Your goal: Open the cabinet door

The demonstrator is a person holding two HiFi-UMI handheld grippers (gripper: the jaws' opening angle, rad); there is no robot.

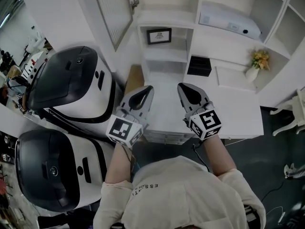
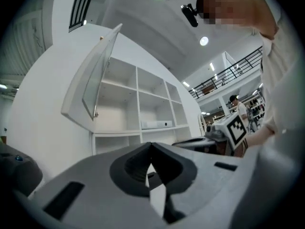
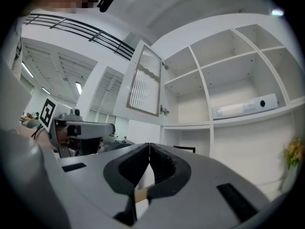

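Head view: the cabinet door (image 1: 113,13) stands swung open, far left on the white shelf unit (image 1: 167,56). The left tool (image 1: 147,88) and right tool (image 1: 184,87) are near it, both clenched and empty. Left gripper view: jaws together, door upper left. Right gripper view: jaws together, door left of the shelves.

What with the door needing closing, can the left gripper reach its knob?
Probably yes: nothing stands between the left gripper and the knob on the open door, though its shut jaws must open first.

Shirt (image 1: 181,191): small dark letters "ESS" on the front; the rest of the line cannot be read.
Framed picture (image 1: 158,36): content too small to read.
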